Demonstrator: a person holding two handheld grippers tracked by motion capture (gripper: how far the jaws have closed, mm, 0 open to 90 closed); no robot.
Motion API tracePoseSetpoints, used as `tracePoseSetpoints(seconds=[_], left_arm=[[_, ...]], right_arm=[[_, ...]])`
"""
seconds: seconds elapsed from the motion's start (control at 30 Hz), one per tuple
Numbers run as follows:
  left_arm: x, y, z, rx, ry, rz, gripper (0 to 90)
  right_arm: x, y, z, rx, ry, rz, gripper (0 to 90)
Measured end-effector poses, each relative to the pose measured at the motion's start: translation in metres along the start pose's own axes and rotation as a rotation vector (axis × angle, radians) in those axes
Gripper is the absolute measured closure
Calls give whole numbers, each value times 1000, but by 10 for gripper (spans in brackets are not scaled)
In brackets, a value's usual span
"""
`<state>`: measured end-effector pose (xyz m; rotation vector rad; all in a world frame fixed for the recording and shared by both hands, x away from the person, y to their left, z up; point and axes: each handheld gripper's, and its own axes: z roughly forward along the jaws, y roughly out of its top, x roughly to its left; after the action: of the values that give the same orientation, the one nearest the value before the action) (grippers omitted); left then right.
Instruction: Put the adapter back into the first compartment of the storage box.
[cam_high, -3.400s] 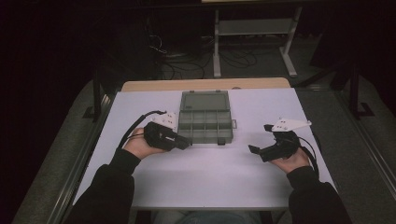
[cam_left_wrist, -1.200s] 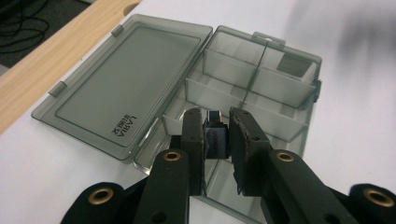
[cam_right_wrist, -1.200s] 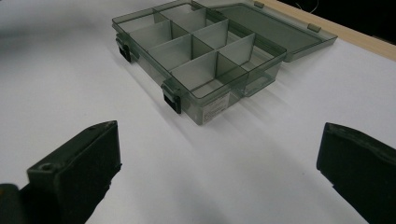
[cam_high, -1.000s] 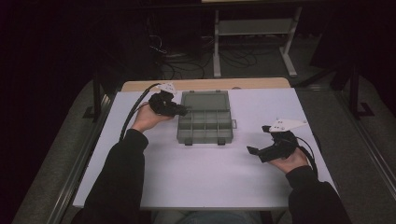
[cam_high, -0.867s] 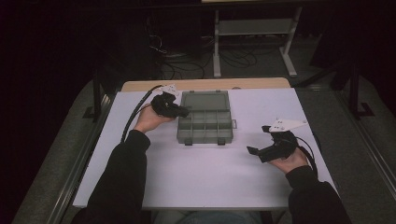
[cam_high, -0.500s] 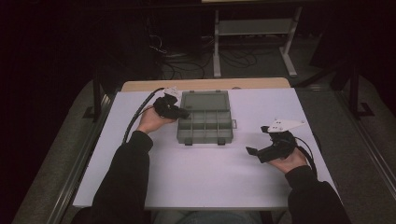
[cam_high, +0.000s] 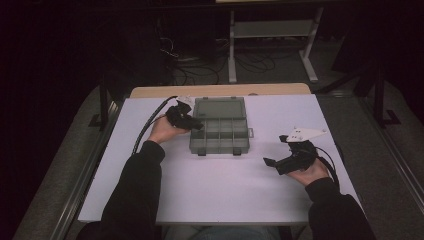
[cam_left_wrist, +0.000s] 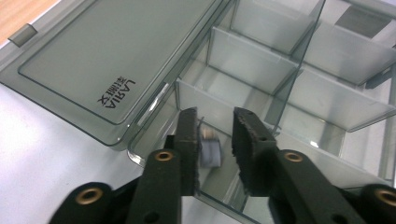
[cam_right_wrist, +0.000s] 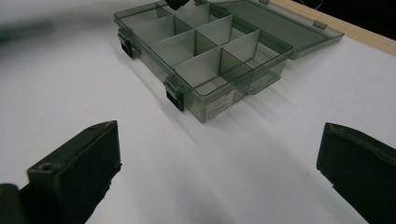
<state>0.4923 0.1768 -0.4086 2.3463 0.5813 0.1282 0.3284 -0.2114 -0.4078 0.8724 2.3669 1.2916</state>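
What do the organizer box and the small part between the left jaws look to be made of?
Organizer box: smoky see-through plastic, glossy; the dividers show through its walls and its flat lid carries printed lettering. Small part by the left gripper: a short cylinder with a shiny, possibly metal band; too blurred to be sure.

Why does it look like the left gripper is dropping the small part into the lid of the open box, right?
Not the lid. In the left gripper view the left gripper has just been opening over a corner compartment of the box, the small part between its jaws; the lid lies flat beside.
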Motion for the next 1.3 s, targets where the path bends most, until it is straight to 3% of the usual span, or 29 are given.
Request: tracePoseSetpoints(seconds=[0.17, 0.3, 0.57, 0.63, 0.73, 0.77, 0.9, 1.1, 1.3], left_arm=[[-2, -2, -8, -71, 21, -10, 611], [-2, -4, -15, -84, 30, -25, 522], [-6, -2, -28, -167, -10, -30, 275], [-6, -2, -29, -167, -19, -31, 252], [-7, -3, -32, -179, -50, -49, 119], [-7, -3, -33, -180, -54, -53, 119], [-6, -5, -35, -163, -42, -66, 2], [-4, -14, -48, -236, -17, -89, 0], [-7, -19, -54, -249, -11, -86, 0]], right_arm=[[0, 0, 0, 0, 2, 5, 0], [0, 0, 0, -2, 3, 1, 0], [0, 0, 0, -4, 5, 4, 0], [0, 0, 0, -4, 4, 4, 0], [0, 0, 0, -3, 5, 4, 0], [0, 0, 0, -3, 5, 4, 0], [1, 0, 0, -3, 5, 5, 0], [0, 0, 0, -5, 4, 5, 0], [1, 0, 0, -3, 3, 1, 0]])
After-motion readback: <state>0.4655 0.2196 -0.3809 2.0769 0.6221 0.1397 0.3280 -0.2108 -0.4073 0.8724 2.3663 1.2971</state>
